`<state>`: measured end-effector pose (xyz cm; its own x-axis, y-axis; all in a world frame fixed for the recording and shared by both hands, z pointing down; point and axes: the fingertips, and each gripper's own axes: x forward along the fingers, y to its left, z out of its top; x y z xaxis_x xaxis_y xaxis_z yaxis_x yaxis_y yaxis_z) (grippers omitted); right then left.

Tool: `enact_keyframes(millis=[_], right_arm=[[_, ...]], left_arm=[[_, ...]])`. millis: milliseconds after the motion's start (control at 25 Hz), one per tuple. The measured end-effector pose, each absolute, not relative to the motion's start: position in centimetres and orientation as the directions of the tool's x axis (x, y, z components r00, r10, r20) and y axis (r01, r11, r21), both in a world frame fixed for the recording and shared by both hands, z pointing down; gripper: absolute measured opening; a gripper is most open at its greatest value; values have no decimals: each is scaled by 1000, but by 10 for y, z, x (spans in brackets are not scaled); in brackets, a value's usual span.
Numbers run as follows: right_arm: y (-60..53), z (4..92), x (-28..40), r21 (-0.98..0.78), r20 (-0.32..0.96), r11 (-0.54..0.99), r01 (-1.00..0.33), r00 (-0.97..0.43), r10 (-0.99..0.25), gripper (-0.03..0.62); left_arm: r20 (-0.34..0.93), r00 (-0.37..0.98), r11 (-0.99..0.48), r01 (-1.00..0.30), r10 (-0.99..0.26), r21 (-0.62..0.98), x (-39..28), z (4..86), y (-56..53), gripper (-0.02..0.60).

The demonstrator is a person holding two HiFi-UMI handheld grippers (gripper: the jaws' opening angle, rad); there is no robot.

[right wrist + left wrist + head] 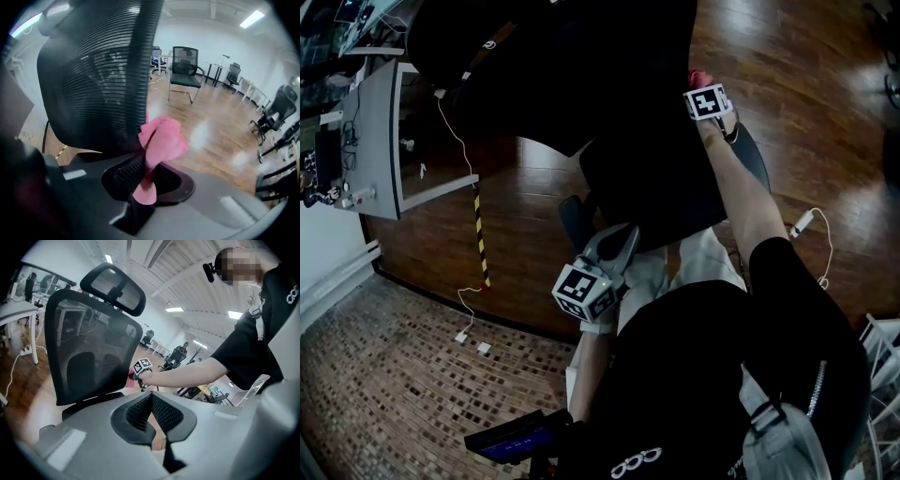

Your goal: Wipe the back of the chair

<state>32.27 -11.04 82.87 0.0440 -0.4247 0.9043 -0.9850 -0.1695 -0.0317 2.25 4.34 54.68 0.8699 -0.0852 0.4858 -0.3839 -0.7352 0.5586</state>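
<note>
**Pink cloth meets chair frame**

The right hand-held gripper [143,176] pinches a bunched pink cloth [161,140] and presses its bulk against the side edge of the chair back [93,84]. This probably lets the soft wad, not the jaws, rub the frame. The chair back stands upright with its long axis vertical and the headrest [115,287] on top. The cloth points out of the jaws toward that edge, and a short tail hangs the opposite way. The left hand-held gripper [152,401] has its 2 jaws pressed together on nothing. It sits low and well apart from the chair back, seemingly clear of the wiping arm.
</note>
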Motion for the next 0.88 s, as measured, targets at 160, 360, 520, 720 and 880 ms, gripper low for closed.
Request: enact_keyframes(millis=[160,360,520,720,880], right_arm=[[-119,828,289,25,904,-107,-994,68,-422,49],[-137,833,220,-5,899,11,-1000,-9,-437,48],[-157,833,146,-37,889,101,-994,-79,-451,48],[-178,821,47,-61,861,245,-968,-175,-478,48],[-185,816,-22,-61,847,367,-928,-243,-472,48]], left_arm=[[498,861,-714,-414,-105,564,-1,553,44,-15],[486,864,-699,-430,-134,571,-28,557,39,-15],[470,867,-699,-440,-166,563,-61,560,34,-15],[480,853,-666,-480,-203,571,-100,567,36,-15],[483,845,-650,-501,-228,571,-125,570,32,-15]])
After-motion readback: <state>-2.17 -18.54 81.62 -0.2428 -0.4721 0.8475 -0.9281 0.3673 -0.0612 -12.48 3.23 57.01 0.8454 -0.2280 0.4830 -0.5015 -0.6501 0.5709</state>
